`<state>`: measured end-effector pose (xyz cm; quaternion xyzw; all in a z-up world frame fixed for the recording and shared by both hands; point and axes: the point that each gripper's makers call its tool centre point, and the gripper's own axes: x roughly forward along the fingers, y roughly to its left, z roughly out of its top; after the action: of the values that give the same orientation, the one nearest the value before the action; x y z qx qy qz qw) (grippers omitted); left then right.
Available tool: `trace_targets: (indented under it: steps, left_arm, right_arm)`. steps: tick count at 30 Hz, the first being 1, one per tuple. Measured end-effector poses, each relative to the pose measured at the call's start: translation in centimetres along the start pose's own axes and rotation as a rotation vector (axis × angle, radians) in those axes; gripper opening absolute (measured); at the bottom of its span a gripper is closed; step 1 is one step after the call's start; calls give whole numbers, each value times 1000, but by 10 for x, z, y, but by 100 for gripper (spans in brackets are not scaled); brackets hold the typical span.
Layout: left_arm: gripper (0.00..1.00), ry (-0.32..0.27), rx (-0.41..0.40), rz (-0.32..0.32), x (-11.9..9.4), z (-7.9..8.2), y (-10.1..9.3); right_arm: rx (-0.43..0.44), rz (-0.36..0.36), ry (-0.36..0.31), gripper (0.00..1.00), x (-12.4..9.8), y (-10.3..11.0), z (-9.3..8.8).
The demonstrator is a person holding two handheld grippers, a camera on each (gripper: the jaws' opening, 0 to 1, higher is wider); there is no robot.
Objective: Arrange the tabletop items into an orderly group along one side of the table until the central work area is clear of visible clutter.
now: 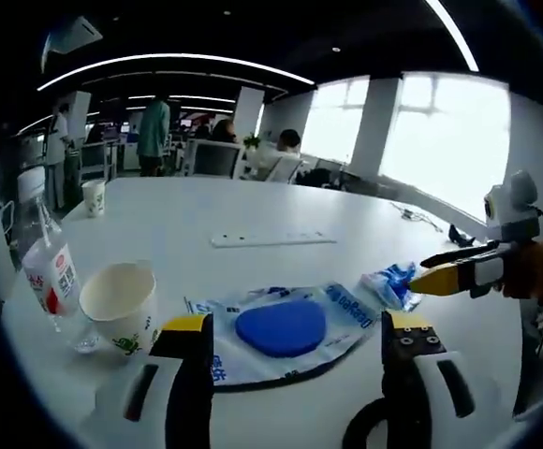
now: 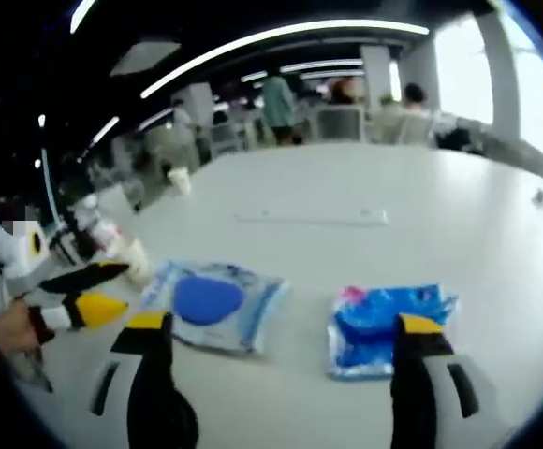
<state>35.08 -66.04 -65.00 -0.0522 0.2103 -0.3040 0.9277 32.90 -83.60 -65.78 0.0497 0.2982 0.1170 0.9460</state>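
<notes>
A clear packet holding a round blue pad (image 1: 281,327) (image 2: 217,301) lies flat on the white table (image 1: 253,210) (image 2: 365,178). My left gripper (image 1: 298,327) hovers just short of it, jaws wide apart and empty. It enters the right gripper view from the left (image 2: 124,286). A crumpled blue-and-white packet (image 1: 391,283) (image 2: 384,327) lies right of the pad packet. My right gripper (image 2: 284,323) is open with nothing in it, the packet near its right jaw. Its yellow tips (image 1: 423,271) reach in beside that packet.
Near the left edge stand a white paper cup (image 1: 119,304) and a plastic bottle with a red-and-white label (image 1: 47,271) (image 2: 112,238). A second cup (image 1: 93,196) (image 2: 178,178) stands farther back. A thin white strip (image 1: 271,239) (image 2: 309,217) lies mid-table. People sit and stand beyond.
</notes>
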Motion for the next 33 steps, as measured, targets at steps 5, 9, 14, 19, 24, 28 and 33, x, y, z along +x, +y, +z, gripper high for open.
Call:
trace_targets:
  steps: [5, 9, 14, 19, 24, 28, 33]
  left_arm:
    - [85, 5, 15, -8, 7, 4, -13]
    - [91, 16, 23, -22, 14, 5, -25]
    - [94, 6, 12, -43, 21, 10, -43]
    - [95, 1, 2, -63, 30, 11, -58]
    - [95, 6, 12, -75, 40, 9, -68]
    - [91, 15, 8, -77, 50, 7, -74]
    - [85, 23, 6, -86, 62, 4, -82]
  right_arm:
    - [-20, 13, -18, 100, -4, -8, 1]
    - [-26, 10, -33, 100, -8, -18, 3]
    - [-35, 1, -53, 100, -13, -33, 7]
    - [-34, -7, -54, 100, -14, -50, 5]
    - [-21, -17, -42, 100, -13, -67, -1]
    - [-28, -27, -45, 99, -12, -80, -3]
    - [-41, -41, -64, 91, -10, -93, -3]
